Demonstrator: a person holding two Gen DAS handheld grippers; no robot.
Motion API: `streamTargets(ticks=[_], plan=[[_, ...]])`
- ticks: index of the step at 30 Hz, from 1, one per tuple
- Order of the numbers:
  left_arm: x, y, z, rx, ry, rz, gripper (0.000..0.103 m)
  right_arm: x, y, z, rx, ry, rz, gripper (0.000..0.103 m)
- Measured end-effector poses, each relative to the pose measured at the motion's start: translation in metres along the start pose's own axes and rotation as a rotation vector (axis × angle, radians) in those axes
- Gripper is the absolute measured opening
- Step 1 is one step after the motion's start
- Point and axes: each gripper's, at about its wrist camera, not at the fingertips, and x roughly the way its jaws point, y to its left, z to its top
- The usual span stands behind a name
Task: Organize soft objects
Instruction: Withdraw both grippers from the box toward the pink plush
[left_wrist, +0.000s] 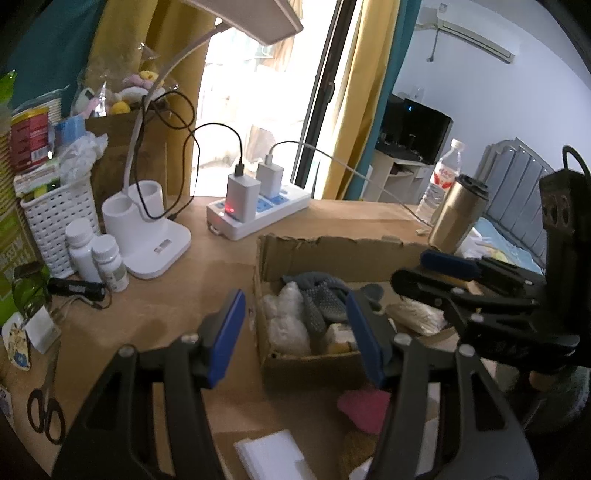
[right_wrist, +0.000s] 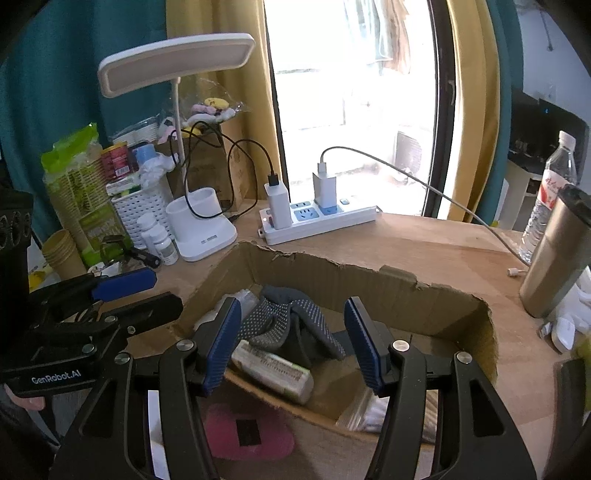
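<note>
A torn cardboard box (left_wrist: 332, 251) (right_wrist: 351, 273) stands on the wooden desk. In it lie grey dotted gloves (left_wrist: 325, 299) (right_wrist: 291, 317), clear bubble wrap (left_wrist: 288, 317), a wrapped tissue pack (right_wrist: 273, 369) and a bag of cotton swabs (right_wrist: 365, 413). A pink pad (left_wrist: 364, 406) (right_wrist: 229, 435) lies on the desk in front of the box. My left gripper (left_wrist: 295, 336) (right_wrist: 166, 290) hovers at the box's left corner, open and empty. My right gripper (right_wrist: 291, 343) (left_wrist: 410, 267) hangs above the box's near side, open, with the gloves below it and untouched.
A white desk lamp (left_wrist: 147, 236), power strip (left_wrist: 258, 214) with chargers, pill bottles (left_wrist: 92, 254) and white basket (left_wrist: 55, 221) crowd the back left. A steel tumbler (right_wrist: 554, 258) and water bottle (right_wrist: 550, 192) stand right. Scissors (left_wrist: 46, 410) and a white block (left_wrist: 273, 458) lie near.
</note>
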Motion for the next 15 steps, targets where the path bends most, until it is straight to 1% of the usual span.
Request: streamTargets(ticks=[15], plan=[[-0.033,-0.008,-0.016,0.009,-0.025,-0.002,0.059,-0.037,0.015,-0.015,-0.006,-0.032,-0.012,0.061]])
